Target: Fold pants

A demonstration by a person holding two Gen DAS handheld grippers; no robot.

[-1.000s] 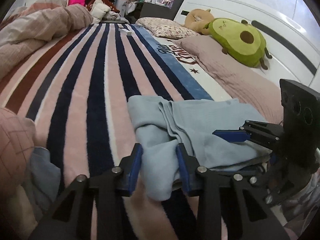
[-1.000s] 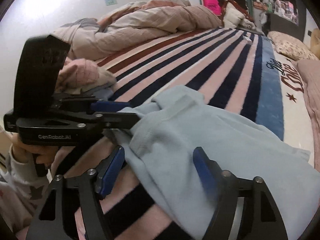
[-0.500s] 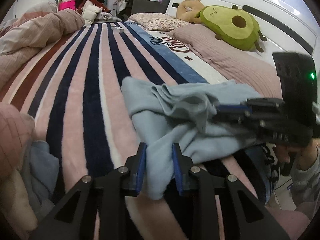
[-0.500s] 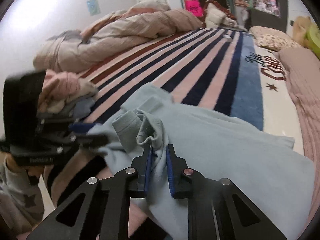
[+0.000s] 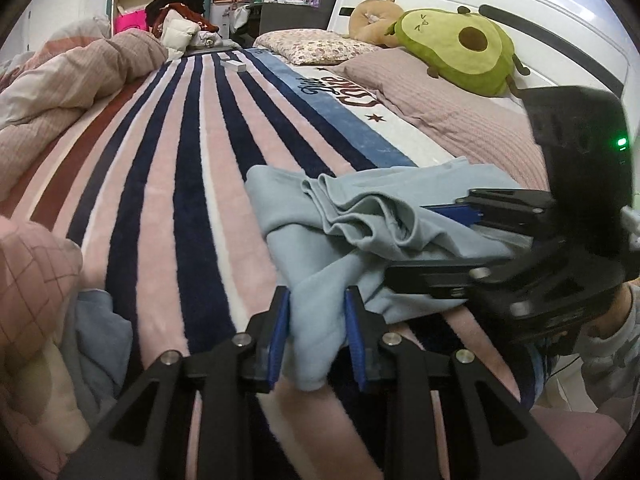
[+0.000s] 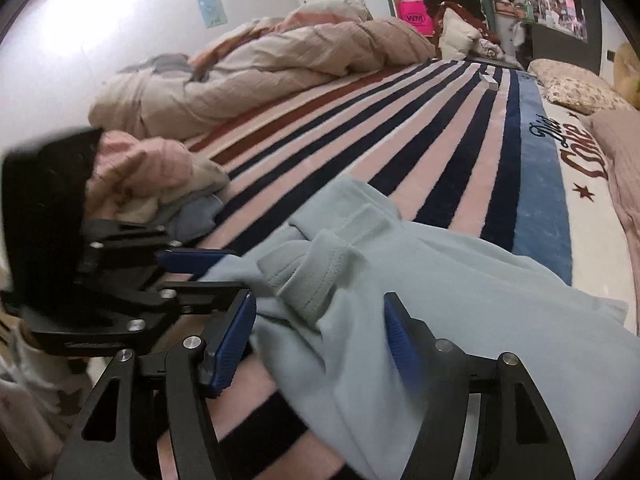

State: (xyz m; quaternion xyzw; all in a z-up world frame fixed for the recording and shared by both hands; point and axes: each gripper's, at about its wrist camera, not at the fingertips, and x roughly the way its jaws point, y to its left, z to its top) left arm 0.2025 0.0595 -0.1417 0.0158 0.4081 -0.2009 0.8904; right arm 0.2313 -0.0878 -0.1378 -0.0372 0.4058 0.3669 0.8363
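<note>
Light blue pants (image 5: 360, 220) lie bunched on the striped blanket (image 5: 168, 168) near the bed's front edge; they also show in the right wrist view (image 6: 460, 292). My left gripper (image 5: 316, 336) has its blue pads partly apart around a hanging fold of the pants, jaws loose. My right gripper (image 6: 320, 332) is open, its pads wide on either side of the pants' waistband end. Each gripper shows in the other's view: the right one (image 5: 500, 240) at the right, the left one (image 6: 132, 280) at the left.
A rumpled beige duvet (image 6: 260, 64) lies along the left. A pile of pink and blue clothes (image 6: 160, 184) sits at the front left. Pillows (image 5: 452, 112) and an avocado plush (image 5: 460, 48) lie at the right. A small white box (image 5: 233, 65) rests far up the blanket.
Both grippers were shut on the pants half a second ago; the right one has opened wide and the left one has loosened. The pants have dropped onto the blanket.
</note>
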